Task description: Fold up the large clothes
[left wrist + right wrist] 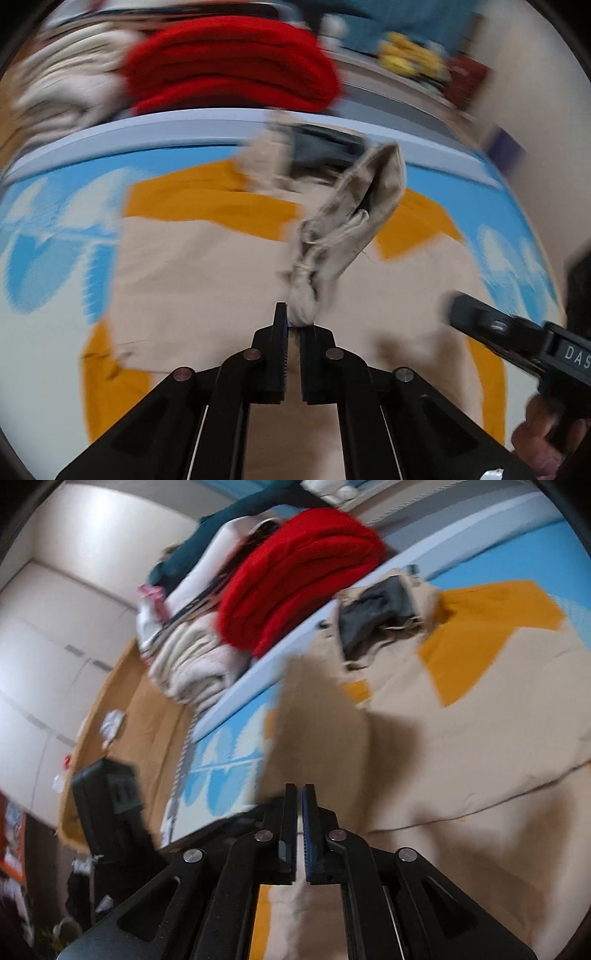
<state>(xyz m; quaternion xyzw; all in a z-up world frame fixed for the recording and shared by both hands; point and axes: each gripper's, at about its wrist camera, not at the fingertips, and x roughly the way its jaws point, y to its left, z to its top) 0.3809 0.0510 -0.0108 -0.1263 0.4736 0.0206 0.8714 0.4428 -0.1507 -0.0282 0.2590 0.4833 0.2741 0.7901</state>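
Beige cloth, a large garment [207,280], lies spread over an orange sheet [192,199] on a blue-and-white patterned mat [48,236]. The left gripper [294,325] has its jaws pinched tight on a bunched fold of that garment, lifting it into a twisted peak. The right gripper [299,801] hangs above the cloth, jaws nearly together with a thin gap, nothing visibly between them. Beyond the mat's edge sit a folded red blanket [232,70] and cream bedding [192,661].
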